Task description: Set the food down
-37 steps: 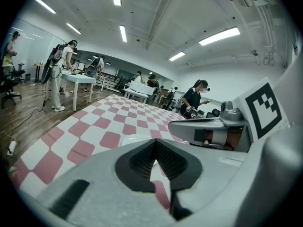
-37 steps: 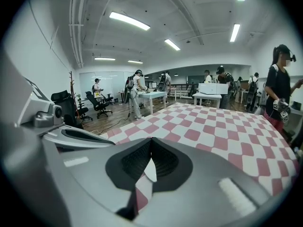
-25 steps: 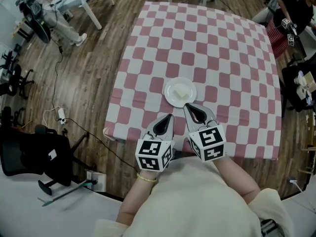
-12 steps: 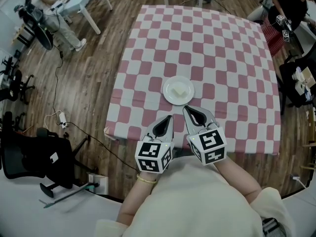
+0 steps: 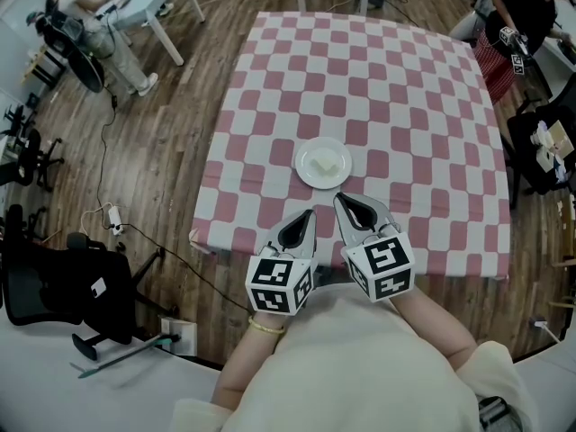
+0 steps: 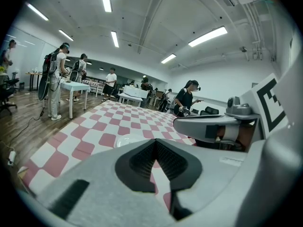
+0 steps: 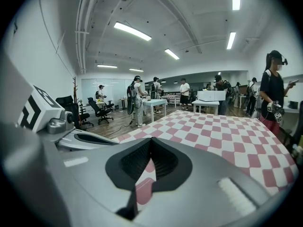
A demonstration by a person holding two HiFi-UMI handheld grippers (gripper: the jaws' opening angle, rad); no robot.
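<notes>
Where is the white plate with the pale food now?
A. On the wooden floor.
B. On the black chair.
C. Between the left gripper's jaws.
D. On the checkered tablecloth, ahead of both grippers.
D: the white plate lies on the checkered tablecloth, beyond the left gripper and right gripper.

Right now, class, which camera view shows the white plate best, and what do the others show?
The head view: the whole white plate shows from above on the checked tablecloth, pale food on it. The left gripper view catches only its rim beyond the jaws; the right gripper view shows none of it.
</notes>
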